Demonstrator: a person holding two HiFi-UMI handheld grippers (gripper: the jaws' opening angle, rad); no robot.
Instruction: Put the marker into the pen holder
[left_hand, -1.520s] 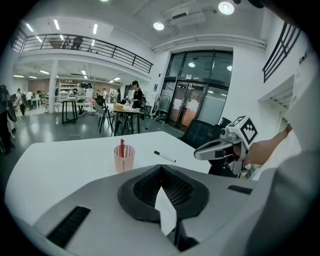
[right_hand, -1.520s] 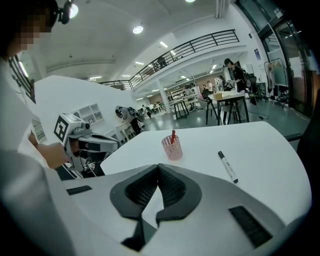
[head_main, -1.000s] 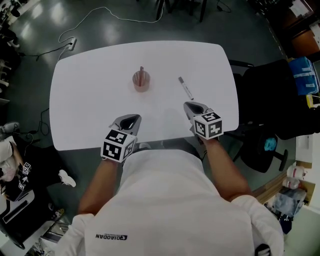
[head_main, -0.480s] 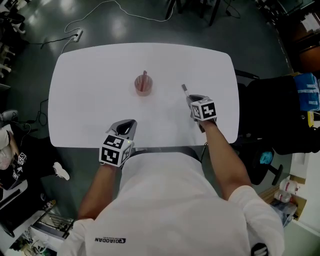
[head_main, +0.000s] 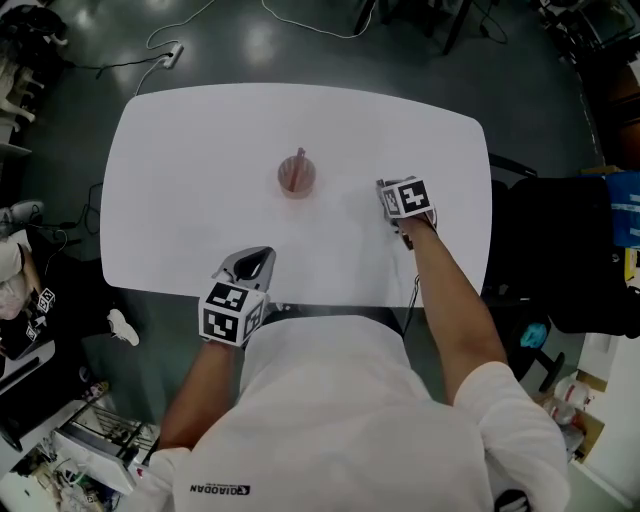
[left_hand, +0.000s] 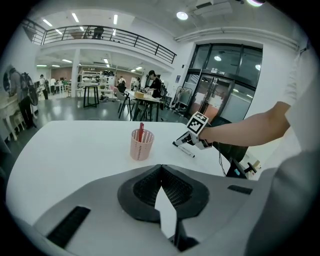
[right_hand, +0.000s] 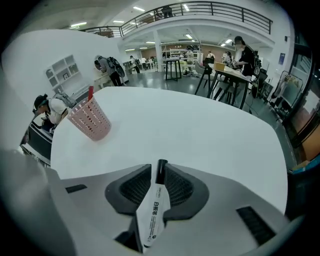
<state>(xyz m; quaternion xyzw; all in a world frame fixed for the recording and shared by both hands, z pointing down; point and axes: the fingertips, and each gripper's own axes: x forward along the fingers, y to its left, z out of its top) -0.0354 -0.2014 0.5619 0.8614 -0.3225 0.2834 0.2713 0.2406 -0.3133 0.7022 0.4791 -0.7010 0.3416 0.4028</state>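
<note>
The pink perforated pen holder (head_main: 297, 177) stands mid-table with a red pen (left_hand: 141, 131) in it; it also shows as the pen holder (right_hand: 90, 120) at the far left of the right gripper view. My right gripper (head_main: 386, 188) is down at the table, right of the holder. It is shut on the marker (right_hand: 155, 200), a white barrel with a black cap pointing forward between the pads. From the left gripper view the marker (left_hand: 188, 151) lies low at the tabletop under that gripper. My left gripper (head_main: 255, 262) hovers at the near table edge, shut and empty.
The white table (head_main: 200, 130) has rounded corners. A black chair (head_main: 560, 240) stands off its right side. Cables and a power strip (head_main: 168, 55) lie on the floor beyond the far edge. Distant desks and people fill the hall.
My right gripper has moved forward over the marker, which was lying free on the table, and now has it between its jaws. The left gripper has stayed at the near edge.
</note>
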